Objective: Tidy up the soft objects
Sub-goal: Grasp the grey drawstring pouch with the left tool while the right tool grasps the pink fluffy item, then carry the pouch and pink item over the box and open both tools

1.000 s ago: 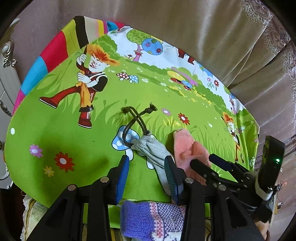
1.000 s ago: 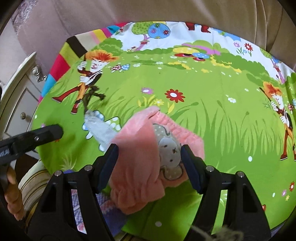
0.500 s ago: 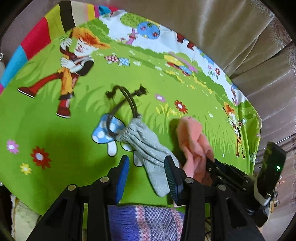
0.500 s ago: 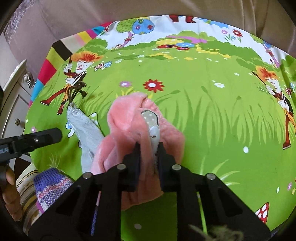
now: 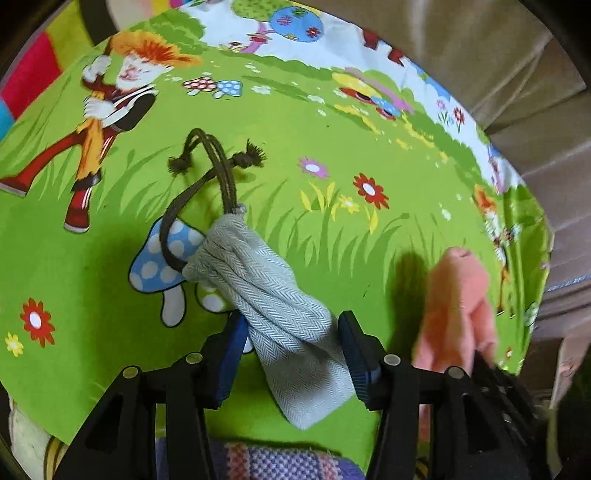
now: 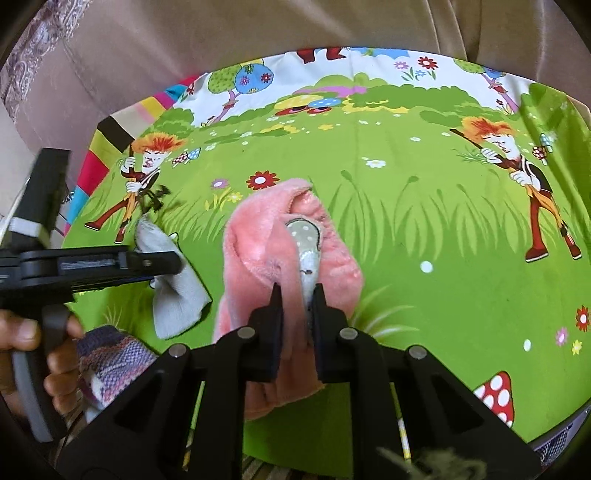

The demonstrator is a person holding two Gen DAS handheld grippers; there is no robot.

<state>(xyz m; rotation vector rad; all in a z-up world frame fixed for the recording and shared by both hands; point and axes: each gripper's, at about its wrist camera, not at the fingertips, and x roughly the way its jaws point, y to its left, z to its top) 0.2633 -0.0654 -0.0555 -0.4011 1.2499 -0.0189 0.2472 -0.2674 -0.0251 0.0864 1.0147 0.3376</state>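
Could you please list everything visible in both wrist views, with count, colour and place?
grey herringbone drawstring pouch: one, grey with dark brown cords, lying on the cloth, its lower half between the open left jaws.
pink fleece garment: one, salmon pink with a grey dotted patch, bunched at cloth centre, pinched by the right jaws.
purple striped knitted piece: one, purple, pink and white, at the near cloth edge by the left hand.
green cartoon-print cloth: one, bright green with flowers, mushrooms and figures, covering the surface.
beige curtain: one, beige, behind the cloth.
left gripper: one, black with blue pads, open around the pouch.
right gripper: one, black, shut on the garment.
left hand: one, on the left gripper's handle.
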